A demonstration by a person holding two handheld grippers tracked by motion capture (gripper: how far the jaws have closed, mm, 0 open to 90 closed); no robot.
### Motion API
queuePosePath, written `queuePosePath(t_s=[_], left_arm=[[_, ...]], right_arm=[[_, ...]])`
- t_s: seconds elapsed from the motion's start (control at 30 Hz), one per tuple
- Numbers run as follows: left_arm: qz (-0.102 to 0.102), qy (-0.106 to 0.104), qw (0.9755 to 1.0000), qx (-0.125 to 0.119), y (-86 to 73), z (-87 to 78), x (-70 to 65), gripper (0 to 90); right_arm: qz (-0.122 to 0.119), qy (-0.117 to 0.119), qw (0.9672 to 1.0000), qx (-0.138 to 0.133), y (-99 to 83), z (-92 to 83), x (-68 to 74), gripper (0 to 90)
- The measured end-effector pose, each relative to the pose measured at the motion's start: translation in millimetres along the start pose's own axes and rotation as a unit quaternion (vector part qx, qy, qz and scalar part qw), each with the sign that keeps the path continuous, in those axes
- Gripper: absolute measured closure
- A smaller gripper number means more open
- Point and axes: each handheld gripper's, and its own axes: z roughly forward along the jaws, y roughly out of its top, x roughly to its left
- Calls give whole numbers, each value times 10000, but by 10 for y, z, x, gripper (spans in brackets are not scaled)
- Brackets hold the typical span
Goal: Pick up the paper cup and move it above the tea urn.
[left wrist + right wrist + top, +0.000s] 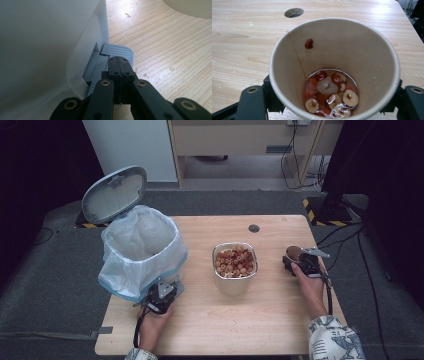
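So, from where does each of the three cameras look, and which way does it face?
High view: above the person's side, facing forward and down on the table; both hands, left gripper and right gripper show.
Left gripper view: on the left gripper, jaws shut, facing the bin and its pedal.
Right gripper view: on the right gripper, jaws either side of the cup, looking down into it.
Shared: the high view also shows the bin, cup and table hole; the hole shows in the right gripper view too.
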Motion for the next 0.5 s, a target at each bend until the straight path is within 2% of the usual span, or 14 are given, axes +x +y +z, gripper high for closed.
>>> queuePosePath(t_s=[0.1,0.2,0.27,0.33,0.5], left_arm=[[1,0,10000,-2,0,0,0,891],[21,6,10000,18,0,-2,5,891],[0,-1,10000,0,0,0,0,891],[-2,-1,10000,1,0,0,0,890],[-5,3,10000,4,1,1,-1,891]], right_arm=[[-48,17,10000,-11,4,-16,5,293],[-117,112,9997,-195,67,-84,23,305],[-152,165,9996,-165,89,-107,31,306],[-362,252,9988,-201,169,-179,68,308],[-572,425,9973,-191,293,-297,111,309]])
